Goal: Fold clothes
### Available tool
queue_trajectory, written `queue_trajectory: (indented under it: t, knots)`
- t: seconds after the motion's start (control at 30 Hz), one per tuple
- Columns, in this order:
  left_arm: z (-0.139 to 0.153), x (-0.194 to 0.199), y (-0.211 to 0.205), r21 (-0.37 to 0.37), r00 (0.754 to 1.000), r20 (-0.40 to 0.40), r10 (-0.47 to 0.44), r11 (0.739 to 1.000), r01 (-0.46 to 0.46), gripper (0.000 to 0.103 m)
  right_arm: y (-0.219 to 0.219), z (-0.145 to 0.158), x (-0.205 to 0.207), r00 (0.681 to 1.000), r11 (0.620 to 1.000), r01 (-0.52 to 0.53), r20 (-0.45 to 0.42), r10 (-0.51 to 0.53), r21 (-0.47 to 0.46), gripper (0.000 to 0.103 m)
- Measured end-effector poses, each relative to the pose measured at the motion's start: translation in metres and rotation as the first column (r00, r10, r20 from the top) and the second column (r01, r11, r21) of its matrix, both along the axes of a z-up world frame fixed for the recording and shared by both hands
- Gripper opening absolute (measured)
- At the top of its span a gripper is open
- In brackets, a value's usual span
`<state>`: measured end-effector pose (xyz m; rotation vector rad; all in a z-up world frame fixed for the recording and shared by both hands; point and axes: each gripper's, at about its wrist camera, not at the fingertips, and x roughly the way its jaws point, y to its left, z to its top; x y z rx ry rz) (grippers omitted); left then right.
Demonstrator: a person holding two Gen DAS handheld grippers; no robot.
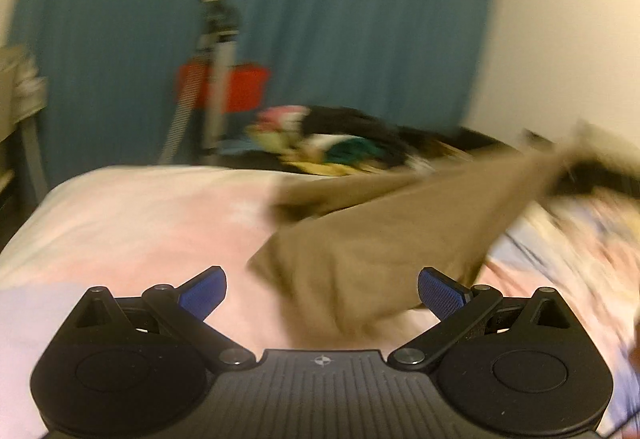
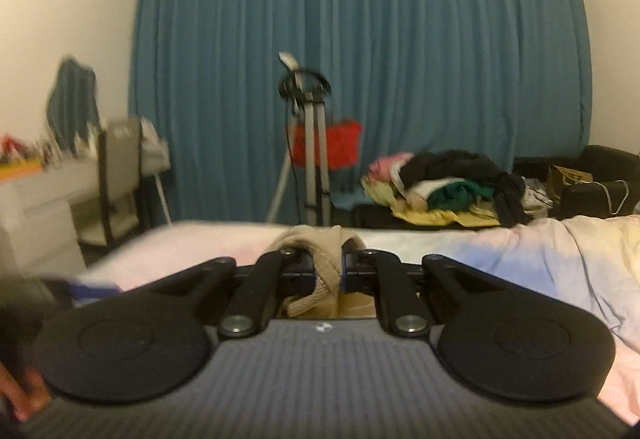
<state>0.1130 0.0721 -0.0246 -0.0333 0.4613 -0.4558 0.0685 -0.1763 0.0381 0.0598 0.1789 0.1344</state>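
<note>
Left gripper (image 1: 322, 293) spread wide above the pink bedsheet (image 1: 140, 223), blue pads (image 1: 202, 295) well apart and nothing between them. Tan garment (image 1: 384, 235) just ahead and to the right of it, partly lying on the sheet and partly lifted, stretched upward toward the right edge of the left wrist view; much of that view smeared by blur. Right gripper (image 2: 328, 271) pressed together on a bunched fold of the same tan garment (image 2: 320, 239), cloth squeezed between the fingers and spilling out above and below them. Bed under both, with the bedsheet (image 2: 500, 251) pink and pale, rumpled toward the right. Heap of mixed clothes (image 2: 440, 187) beyond the far edge of the bed, black, green, yellow and pink pieces piled together; same heap (image 1: 340, 147) blurred in the left wrist view. Tripod (image 2: 308, 159) upright in front of the blue curtain (image 2: 440, 59), a red basket (image 2: 340, 143) just behind its legs. Chair (image 2: 120, 175) and a cluttered desk (image 2: 36, 179) off to the left by the white wall.
</note>
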Motion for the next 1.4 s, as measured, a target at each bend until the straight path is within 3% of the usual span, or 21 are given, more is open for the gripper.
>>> queue_trajectory:
  t: [0.13, 0.27, 0.37, 0.43, 0.5, 0.53, 0.57, 0.6, 0.7, 0.77, 0.83, 0.9, 0.93, 1.03, 1.17, 1.27, 1.4]
  knots:
    - [-0.008, -0.03, -0.046, 0.173, 0.982, 0.054, -0.182, 0.97, 0.171, 0.102, -0.017, 0.02, -0.028, 0.997, 0.997, -0.062, 0.051, 0.06, 0.048, 0.012]
    - [-0.034, -0.05, -0.1, 0.351, 0.941, 0.048, -0.334, 0.888, 0.297, 0.101, -0.048, 0.019, -0.043, 0.995, 0.986, -0.086, 0.064, 0.077, 0.144, 0.012]
    - [-0.06, -0.056, -0.139, 0.432, 0.915, -0.01, -0.403, 0.824, 0.367, 0.096, -0.081, 0.006, -0.043, 0.997, 0.962, -0.077, 0.045, 0.067, 0.261, 0.012]
    - [-0.079, -0.056, -0.164, 0.491, 0.913, -0.026, -0.407, 0.79, 0.366, 0.093, -0.098, -0.005, -0.041, 0.998, 0.953, -0.066, 0.018, 0.063, 0.297, 0.012]
    - [-0.096, -0.052, -0.188, 0.558, 0.916, -0.034, -0.399, 0.753, 0.349, 0.084, -0.113, -0.018, -0.035, 0.999, 0.958, -0.029, -0.012, 0.034, 0.285, 0.012]
    - [-0.103, -0.044, -0.196, 0.606, 0.93, -0.031, -0.367, 0.733, 0.309, 0.077, -0.12, -0.025, -0.032, 1.0, 0.962, -0.008, -0.025, 0.016, 0.273, 0.012]
    - [-0.109, -0.034, -0.203, 0.651, 0.951, -0.023, -0.308, 0.717, 0.248, 0.055, -0.127, -0.033, -0.027, 0.999, 0.965, 0.021, -0.047, -0.009, 0.263, 0.013]
    - [-0.109, -0.03, -0.203, 0.655, 0.96, -0.025, -0.278, 0.721, 0.226, 0.039, -0.136, -0.041, -0.021, 0.996, 0.965, 0.058, -0.079, -0.039, 0.254, 0.013]
    - [-0.095, -0.012, -0.197, 0.584, 0.981, -0.001, -0.196, 0.796, 0.159, 0.017, -0.156, -0.068, 0.005, 0.974, 0.953, 0.14, -0.213, -0.083, 0.267, 0.014]
    - [-0.08, 0.001, -0.183, 0.493, 0.991, -0.005, -0.134, 0.862, 0.12, 0.012, -0.164, -0.085, 0.02, 0.947, 0.942, 0.173, -0.312, -0.078, 0.288, 0.014]
    - [-0.06, 0.015, -0.161, 0.334, 0.996, -0.017, -0.089, 0.938, 0.089, 0.011, -0.168, -0.098, 0.034, 0.919, 0.935, 0.19, -0.39, -0.062, 0.301, 0.015]
    - [-0.053, 0.04, -0.149, 0.264, 0.998, -0.047, -0.042, 0.963, 0.053, 0.01, -0.168, -0.108, 0.042, 0.899, 0.926, 0.201, -0.436, -0.045, 0.32, 0.018]
    - [-0.05, 0.052, -0.142, 0.229, 0.998, -0.064, -0.02, 0.973, 0.034, 0.01, -0.168, -0.112, 0.046, 0.889, 0.922, 0.206, -0.457, -0.036, 0.328, 0.026]
    - [-0.04, 0.089, -0.123, 0.124, 0.992, -0.117, 0.043, 0.992, -0.029, 0.01, -0.16, -0.124, 0.049, 0.858, 0.931, 0.193, -0.514, -0.006, 0.31, 0.074]
    - [-0.027, 0.138, -0.098, -0.012, 0.973, -0.197, 0.117, 0.993, -0.122, 0.014, -0.152, -0.133, 0.051, 0.841, 0.946, 0.18, -0.541, -0.005, 0.271, 0.077]
    - [-0.046, 0.168, -0.106, 0.051, 0.966, -0.187, 0.179, 0.984, -0.173, 0.027, -0.151, -0.134, 0.052, 0.85, 0.943, 0.178, -0.527, -0.003, 0.282, 0.077]
    - [-0.063, 0.164, -0.102, 0.084, 0.972, -0.155, 0.178, 0.982, -0.167, 0.058, -0.158, -0.126, 0.048, 0.89, 0.921, 0.183, -0.456, -0.007, 0.343, 0.077]
